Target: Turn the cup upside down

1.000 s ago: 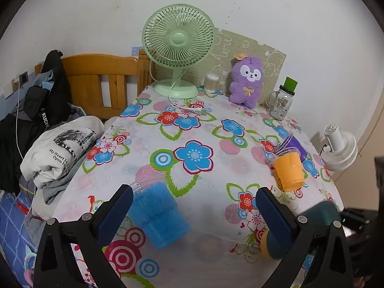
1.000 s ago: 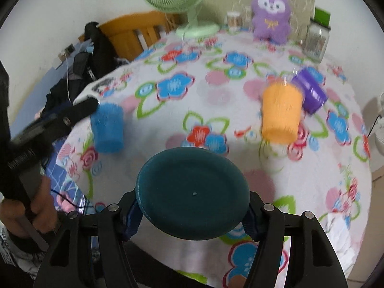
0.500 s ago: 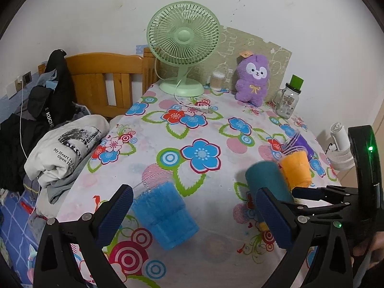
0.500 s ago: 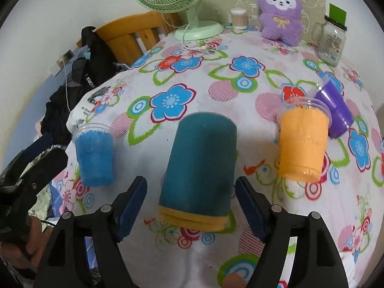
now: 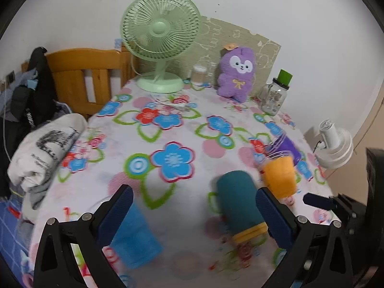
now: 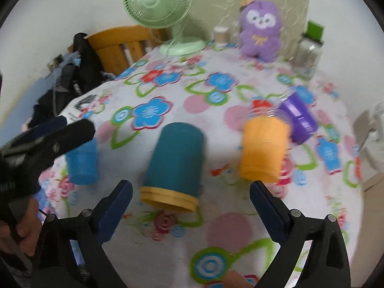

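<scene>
A: Starting at the right gripper [image 6: 190,202]: its fingers [image 6: 115,210] are standing wide apart and clamping nothing. The teal cup [image 6: 175,163] is sitting just ahead of them, slightly toward the left finger, touching neither.

B: And which way is the cup standing?

A: Its long axis is running upright, closed base on top and yellow rim [image 6: 168,199] down against the surface [image 6: 230,237]. I'm judging the flip as already done, so the right gripper is only needing to back straight off without clipping that rim.

B: What's the left gripper [image 5: 192,212] doing?

A: Its fingers [image 5: 272,217] are also spread apart and empty. From that view the teal cup [image 5: 240,204] is lying just inside the right-hand finger, possibly overlapped by it. The blur is making contact impossible to call. The right gripper is looking like the squarer, nearer one.

B: What's surrounding the teal cup?

A: A blue cup [image 6: 82,162] is standing to its left and an orange cup [image 6: 264,148] to its right, both near but apart. A purple cup [image 6: 300,117] is lying tipped beyond the orange one. Everything is resting on a floral cloth.

B: And further out?

A: Beyond the teal cup, a green fan [image 5: 159,36], a purple plush toy [image 5: 236,73] and a glass jar [image 5: 274,97] are lining the far edge by the wall. Left of it, folded clothes [image 5: 43,148] and a wooden headboard [image 5: 81,79] are crowding the side.
</scene>
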Demonstrator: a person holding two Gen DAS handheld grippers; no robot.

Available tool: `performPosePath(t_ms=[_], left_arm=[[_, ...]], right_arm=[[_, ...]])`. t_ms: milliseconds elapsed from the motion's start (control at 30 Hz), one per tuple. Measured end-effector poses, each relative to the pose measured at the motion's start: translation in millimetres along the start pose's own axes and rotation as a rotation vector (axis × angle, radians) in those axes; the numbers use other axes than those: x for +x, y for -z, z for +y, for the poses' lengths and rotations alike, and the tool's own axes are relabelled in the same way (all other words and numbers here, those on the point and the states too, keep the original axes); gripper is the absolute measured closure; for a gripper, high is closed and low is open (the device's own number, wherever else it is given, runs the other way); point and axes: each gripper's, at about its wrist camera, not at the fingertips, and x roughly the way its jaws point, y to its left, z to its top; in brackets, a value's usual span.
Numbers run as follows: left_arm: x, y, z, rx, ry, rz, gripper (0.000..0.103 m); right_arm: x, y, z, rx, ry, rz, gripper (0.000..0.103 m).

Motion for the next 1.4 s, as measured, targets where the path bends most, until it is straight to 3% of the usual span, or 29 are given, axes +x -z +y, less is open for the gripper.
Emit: performPosePath(t_ms=[400,600,733,800,900,967,1200,1400], left_arm=[[53,-16,-53,0.012,0.079,0.126,0.0],[93,-14,-66,0.032,0.08,0.266,0.0],[111,-8,-69,0.063,0.019,0.311,0.0],[116,-6,-70,0.061,0.003,0.323,0.005],[121,-3,-68,0.049,0.018,0.348,0.024],[124,-1,-69,0.061,0.009,0.356,0.032],[112,-4,-69,0.066,0.016,0.326,0.033],[84,-11,-74,0.098,0.012,0.243,0.035]], right_arm=[[-22,25,-55,0.1,0.05,-0.026,0.004],[-20,31,-65,0.127,0.036,-0.021,0.004],[-19,33,-68,0.133,0.027,-0.023,0.004],[-19,33,-69,0.135,0.024,-0.023,0.004],[-18,32,-68,0.134,0.015,-0.024,0.004],[-17,31,-68,0.135,0.011,-0.025,0.004],[-17,30,-67,0.135,0.0,-0.03,0.004],[-22,30,-64,0.128,-0.004,-0.043,0.004]])
